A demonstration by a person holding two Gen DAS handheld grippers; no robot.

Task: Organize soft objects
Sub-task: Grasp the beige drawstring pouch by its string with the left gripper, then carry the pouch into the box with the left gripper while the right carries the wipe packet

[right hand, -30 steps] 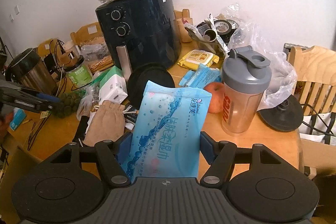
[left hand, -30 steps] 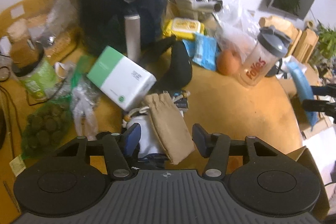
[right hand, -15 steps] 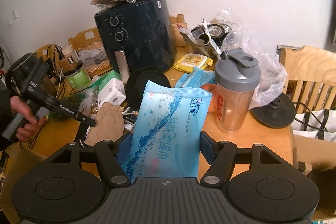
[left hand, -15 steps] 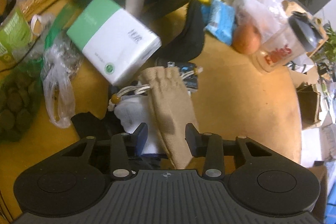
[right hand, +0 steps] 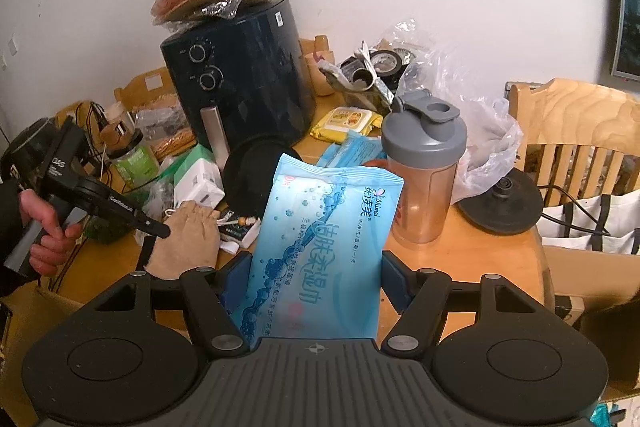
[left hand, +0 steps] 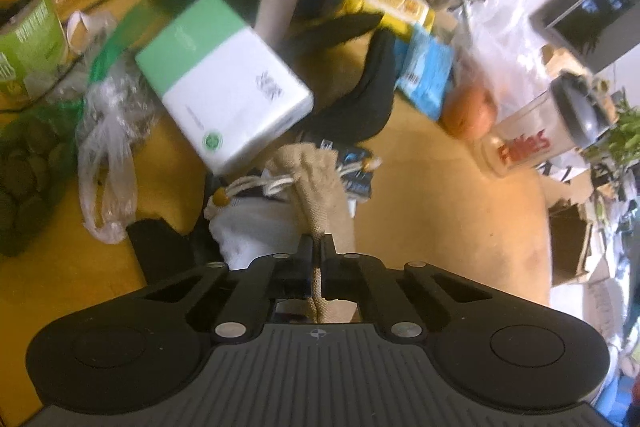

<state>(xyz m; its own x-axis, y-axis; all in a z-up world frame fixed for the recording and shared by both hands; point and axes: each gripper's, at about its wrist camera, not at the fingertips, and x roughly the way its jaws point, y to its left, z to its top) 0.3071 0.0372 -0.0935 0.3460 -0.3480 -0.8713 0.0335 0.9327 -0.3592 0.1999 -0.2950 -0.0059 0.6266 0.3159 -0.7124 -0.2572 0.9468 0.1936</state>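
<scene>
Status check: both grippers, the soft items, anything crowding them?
Left gripper shut on tan drawstring pouch. Right gripper shut on blue wet-wipes pack. Green-white box and white cloth crowd the pouch.

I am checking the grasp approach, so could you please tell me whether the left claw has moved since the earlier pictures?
Yes. The left claw has descended toward the green-and-white box and closed on the tan drawstring cloth pouch.

Tan pouch [left hand: 320, 187]; blue bubble-print wipes pack [right hand: 320, 243].

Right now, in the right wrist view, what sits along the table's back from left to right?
Green-labelled jar → dark air fryer → yellow wipes pack → grey-lidded shaker bottle → black kettle base.
</scene>
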